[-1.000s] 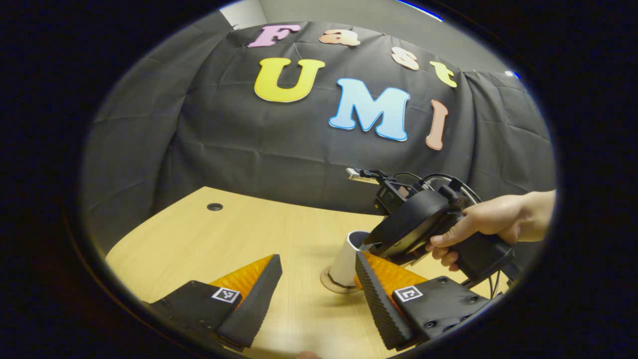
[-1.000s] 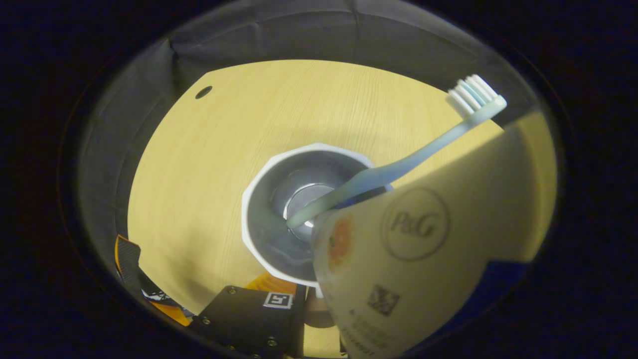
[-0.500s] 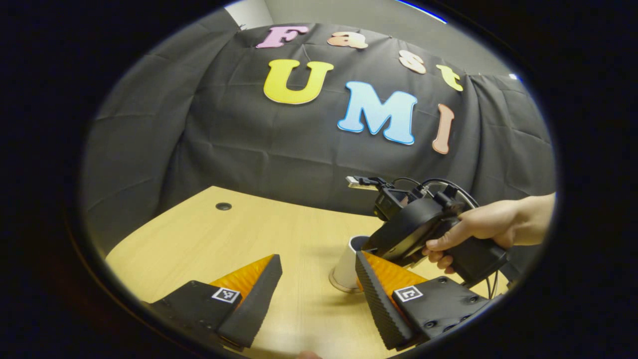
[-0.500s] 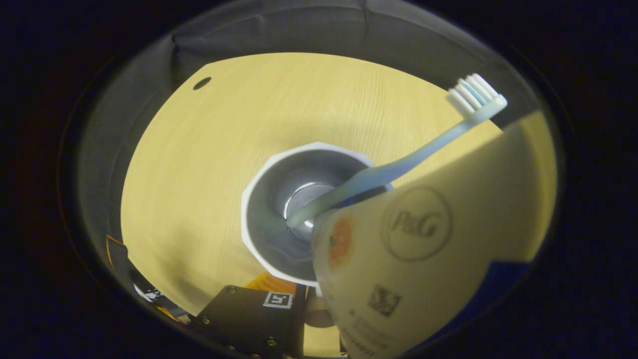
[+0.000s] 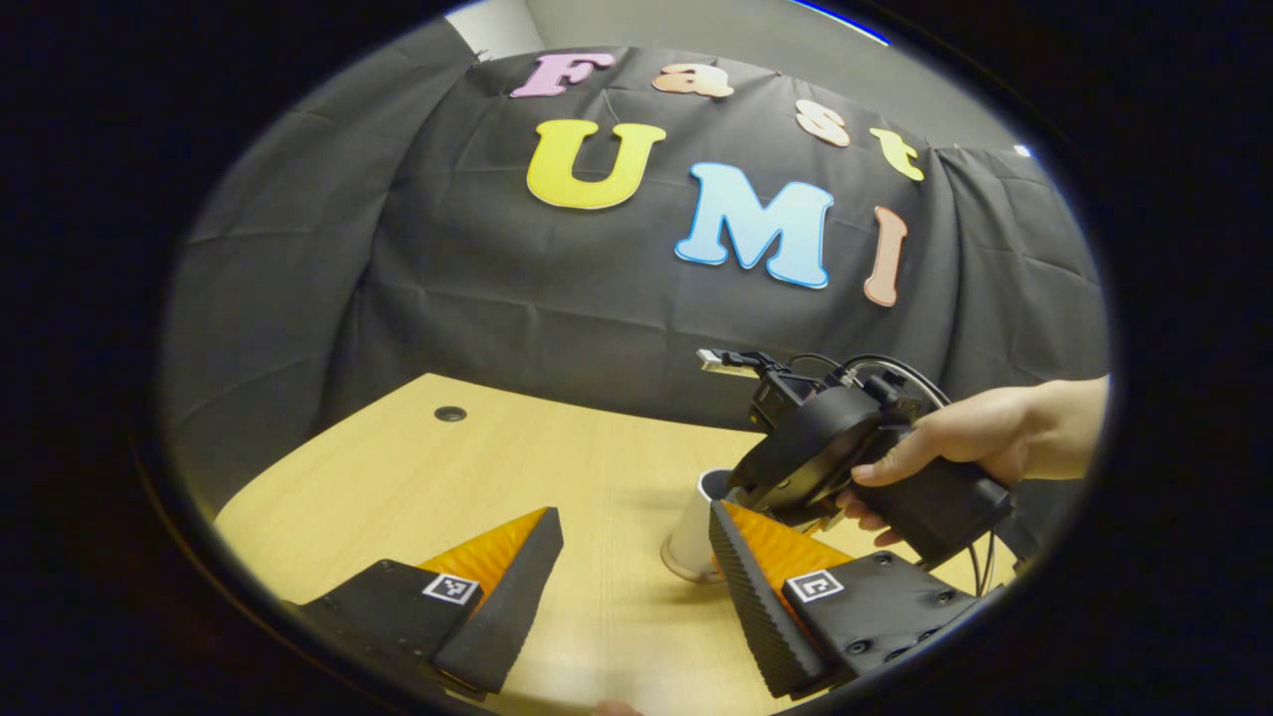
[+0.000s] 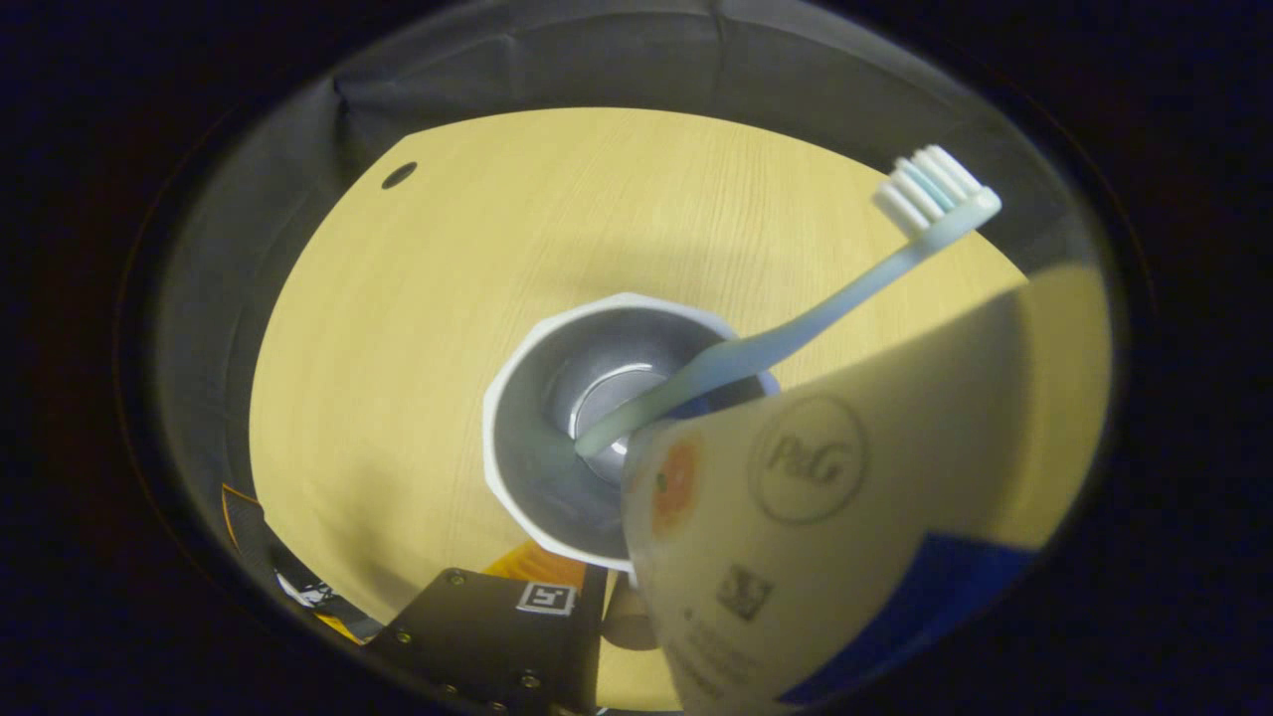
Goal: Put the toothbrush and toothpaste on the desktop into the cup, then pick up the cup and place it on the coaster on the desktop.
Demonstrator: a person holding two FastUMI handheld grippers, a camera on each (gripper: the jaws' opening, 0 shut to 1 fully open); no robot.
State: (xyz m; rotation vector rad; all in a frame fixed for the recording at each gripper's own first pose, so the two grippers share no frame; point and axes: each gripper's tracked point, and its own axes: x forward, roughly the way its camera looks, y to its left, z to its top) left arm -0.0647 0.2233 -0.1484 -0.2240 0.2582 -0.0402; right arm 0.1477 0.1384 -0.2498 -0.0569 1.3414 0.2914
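Right hand-held gripper (image 5: 796,502) hangs over cup (image 6: 557,428) holding toothbrush (image 6: 796,328), toothpaste (image 6: 845,497).

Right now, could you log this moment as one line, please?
cup: holds toothbrush, toothpaste | right gripper: above cup | left gripper: open

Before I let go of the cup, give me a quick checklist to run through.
1. Toothbrush in the cup: ok, handle end down inside.
2. Toothpaste in the cup: ok, lower end inside, the rest leaning out over the rim.
3. Cup over the coaster: ok, a brown disc shows at its base; whether it is centred, cannot tell.
4. Right claw grip on the cup: cannot tell, the toothpaste hides one finger.
5. Left claw open and apart from the cup: ok.
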